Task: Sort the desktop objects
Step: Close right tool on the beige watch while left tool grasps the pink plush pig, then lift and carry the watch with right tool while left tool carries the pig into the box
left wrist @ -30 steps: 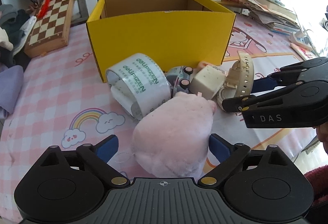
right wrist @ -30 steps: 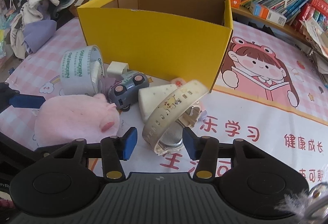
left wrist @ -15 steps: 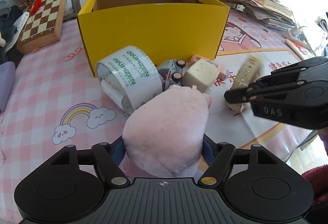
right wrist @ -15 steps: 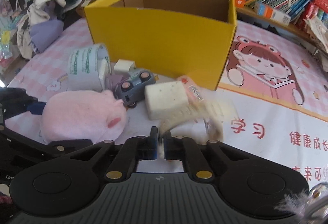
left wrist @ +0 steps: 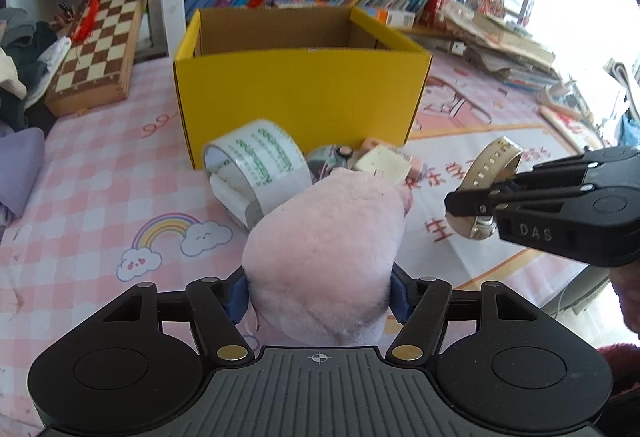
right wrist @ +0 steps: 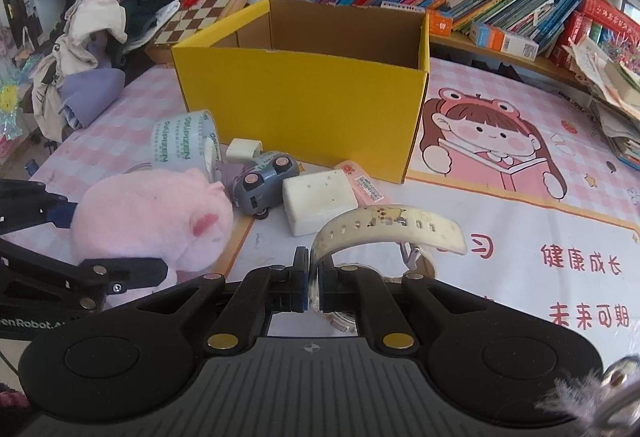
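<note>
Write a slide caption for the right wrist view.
Right tool pinching a cream rubber watch strap, facing the open yellow cardboard box.

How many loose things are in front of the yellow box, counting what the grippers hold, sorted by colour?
Pink: 2, plush toy held by the left gripper, small pink packet.
Cream or white: 4, watch held by the right gripper, block, small charger, tape roll.
Grey: 1, toy car.
Total: 7.

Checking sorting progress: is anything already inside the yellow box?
No, what shows of the yellow box's inside is bare brown cardboard, in the right wrist view.
</note>
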Motion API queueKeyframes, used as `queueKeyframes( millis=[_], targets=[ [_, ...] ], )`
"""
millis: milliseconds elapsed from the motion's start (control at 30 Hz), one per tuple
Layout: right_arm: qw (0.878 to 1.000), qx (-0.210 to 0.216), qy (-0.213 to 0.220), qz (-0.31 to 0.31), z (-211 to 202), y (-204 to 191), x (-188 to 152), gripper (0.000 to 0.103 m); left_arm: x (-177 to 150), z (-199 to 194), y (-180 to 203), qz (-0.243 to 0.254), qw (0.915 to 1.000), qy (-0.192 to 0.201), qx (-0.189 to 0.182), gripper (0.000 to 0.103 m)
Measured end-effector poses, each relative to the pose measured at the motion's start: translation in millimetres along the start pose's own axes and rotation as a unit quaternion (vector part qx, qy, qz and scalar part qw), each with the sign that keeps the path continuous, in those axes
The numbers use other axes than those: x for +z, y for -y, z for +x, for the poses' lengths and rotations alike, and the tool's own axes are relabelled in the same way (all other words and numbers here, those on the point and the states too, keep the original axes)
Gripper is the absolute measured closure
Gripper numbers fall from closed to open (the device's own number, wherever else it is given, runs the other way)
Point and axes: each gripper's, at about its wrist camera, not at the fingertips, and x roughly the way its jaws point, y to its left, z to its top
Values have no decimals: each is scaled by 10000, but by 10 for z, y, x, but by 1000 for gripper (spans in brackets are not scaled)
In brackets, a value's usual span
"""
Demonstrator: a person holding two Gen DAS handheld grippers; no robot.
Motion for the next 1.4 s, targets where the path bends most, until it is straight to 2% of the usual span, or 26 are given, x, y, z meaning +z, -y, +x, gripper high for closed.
queueKeyframes(
  millis=[333,633,800,1067,1400],
  targets=[
    [9989,-147,365,-263,-213,-136,40,99,38,-246,-4,26,9980,608,-162,38],
    [9947,-134,872,-530,-285,-122,279,98,225,-308,-40,-6,9940,1087,-118,38],
    [9900,-75,1178,-779,-290,-94,457,98,359,-305,-62,-45,9919,1265,36,38],
    [9789,-14,1613,-1257,-247,68,855,98,698,-297,-183,-206,9852,1626,494,38],
    [9679,496,1815,-1668,21,250,1318,98,1159,-130,-205,-187,9798,1783,886,38]
  ],
)
